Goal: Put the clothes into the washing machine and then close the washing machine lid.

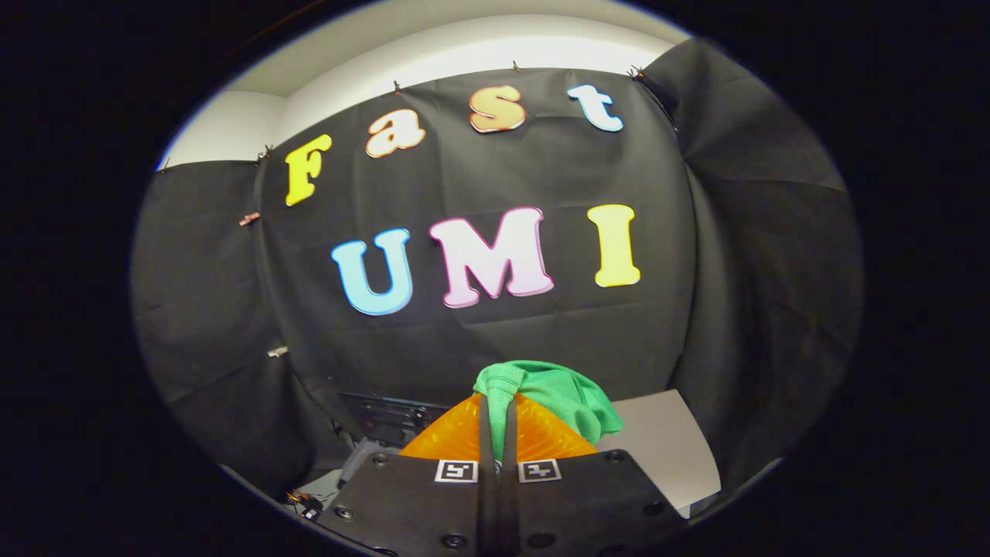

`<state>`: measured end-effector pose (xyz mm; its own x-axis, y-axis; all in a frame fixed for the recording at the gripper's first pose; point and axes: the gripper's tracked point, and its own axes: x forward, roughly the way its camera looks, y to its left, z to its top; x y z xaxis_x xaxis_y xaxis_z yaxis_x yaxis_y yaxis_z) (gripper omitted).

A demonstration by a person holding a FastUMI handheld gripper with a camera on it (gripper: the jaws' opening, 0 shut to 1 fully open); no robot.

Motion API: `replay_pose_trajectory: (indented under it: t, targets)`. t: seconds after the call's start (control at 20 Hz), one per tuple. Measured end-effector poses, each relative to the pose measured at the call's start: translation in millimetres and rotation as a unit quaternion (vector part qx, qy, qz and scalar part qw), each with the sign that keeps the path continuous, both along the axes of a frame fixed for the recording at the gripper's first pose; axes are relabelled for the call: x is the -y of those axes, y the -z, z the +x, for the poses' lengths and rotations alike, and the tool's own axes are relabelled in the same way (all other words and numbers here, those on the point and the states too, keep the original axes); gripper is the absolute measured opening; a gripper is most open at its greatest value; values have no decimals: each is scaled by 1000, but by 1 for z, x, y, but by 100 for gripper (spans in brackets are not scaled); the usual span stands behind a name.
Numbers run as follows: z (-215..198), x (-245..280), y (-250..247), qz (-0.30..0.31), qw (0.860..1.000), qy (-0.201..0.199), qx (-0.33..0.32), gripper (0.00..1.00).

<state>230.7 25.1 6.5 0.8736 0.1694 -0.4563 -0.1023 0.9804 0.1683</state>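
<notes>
The gripper [499, 418] is pinched nearly closed on a bunched-up green cloth [564, 394], soft and knit-looking, squeezed between the ribbed orange fingers [448, 437] and spilling over their tips to the right. Beyond the fingers there's a dark panel [387, 414], and a flat white surface [665, 441] off to the right.

claw [497, 422] pinching green cloth [564, 391] | held before black wall
</notes>
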Motion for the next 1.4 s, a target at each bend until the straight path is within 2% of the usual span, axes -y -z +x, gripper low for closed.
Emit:
replay_pose_trajectory:
  t: [0.25, 0.55, 0.9, 1.1, 1.4]
  targets:
    - [-1, -82, -16, 20, 997, -76, 23, 4]
    - [-6, -180, 26, 71, 983, -169, -23, 4]
    - [-2, -260, 124, 80, 962, -246, -90, 4]
    - [3, -286, 200, 64, 953, -264, -136, 5]
    - [7, -302, 299, 52, 932, -279, -227, 5]
